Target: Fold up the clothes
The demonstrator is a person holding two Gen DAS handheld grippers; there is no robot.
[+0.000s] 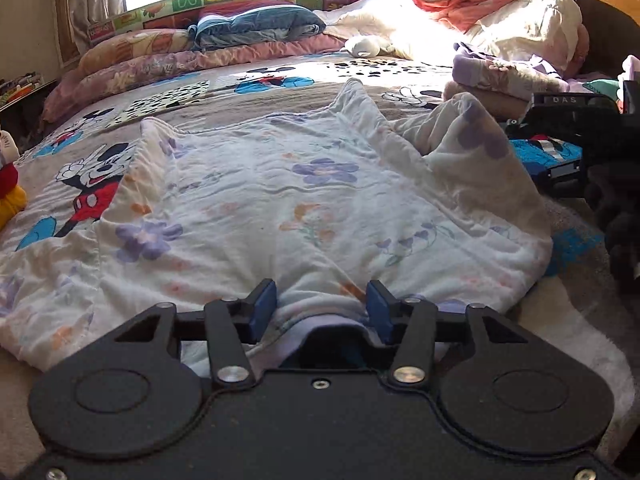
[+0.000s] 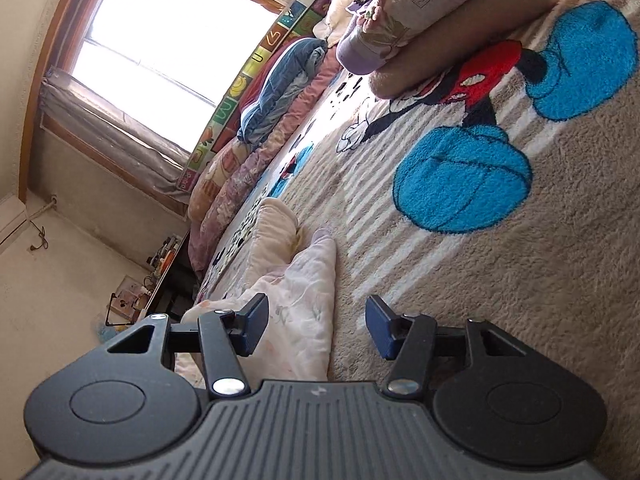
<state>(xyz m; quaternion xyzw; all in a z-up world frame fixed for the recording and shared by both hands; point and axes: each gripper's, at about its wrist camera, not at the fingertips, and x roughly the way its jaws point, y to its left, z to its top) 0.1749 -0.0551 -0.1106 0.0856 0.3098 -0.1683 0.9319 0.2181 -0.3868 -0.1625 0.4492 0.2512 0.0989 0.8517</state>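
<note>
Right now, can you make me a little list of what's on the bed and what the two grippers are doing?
garment: white flowery top, spread mostly flat, right side bunched up
surface: Mickey Mouse blanket under it
left gripper: open, fabric of the neckline edge between its blue pads, not pinched
right gripper: open, tilted sideways over the garment's edge, holding nothing
far side: pillows and a folded blue blanket near the window
fold: not started
</note>
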